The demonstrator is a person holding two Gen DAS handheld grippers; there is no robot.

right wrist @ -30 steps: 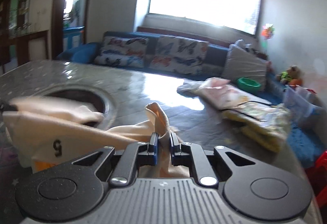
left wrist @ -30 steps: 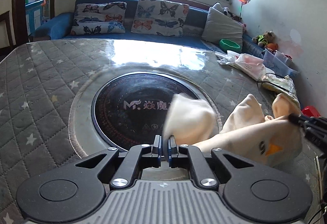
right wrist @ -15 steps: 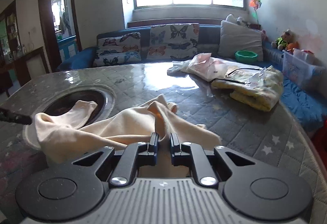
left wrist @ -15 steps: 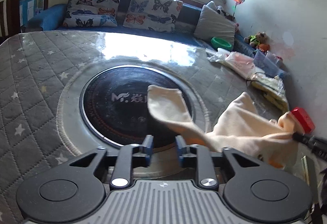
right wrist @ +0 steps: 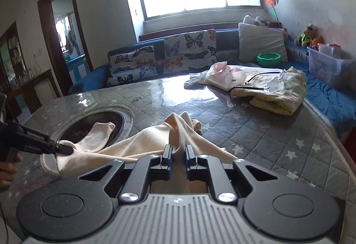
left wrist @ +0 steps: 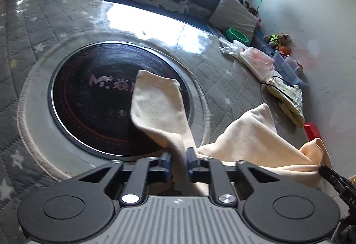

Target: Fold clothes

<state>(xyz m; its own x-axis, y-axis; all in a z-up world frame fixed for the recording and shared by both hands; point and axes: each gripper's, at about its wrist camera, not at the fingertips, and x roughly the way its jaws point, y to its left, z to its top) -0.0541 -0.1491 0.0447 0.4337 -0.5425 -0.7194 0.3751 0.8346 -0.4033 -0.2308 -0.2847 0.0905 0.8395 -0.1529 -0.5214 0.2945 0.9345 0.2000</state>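
Our left gripper [left wrist: 179,160] has closed its fingers on the cream garment [left wrist: 249,139] again, after opening half a sec ago w/ nothing in them; the right gripper [right wrist: 178,154] stays clamped on a bunched fold. The cloth now spans btwn both, sleeve [left wrist: 158,103] flopped over the black round plate [left wrist: 93,99] (set into the table [right wrist: 255,132]). We judge we've regripped to spread it flat for the next fold.

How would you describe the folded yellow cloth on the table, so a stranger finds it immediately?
Start at the grey quilted table. At its far right edge, toward the blue sofa, lies the folded yellow cloth. It alone is neatly stacked, with a black cable across it, beside the pink-and-white packet.
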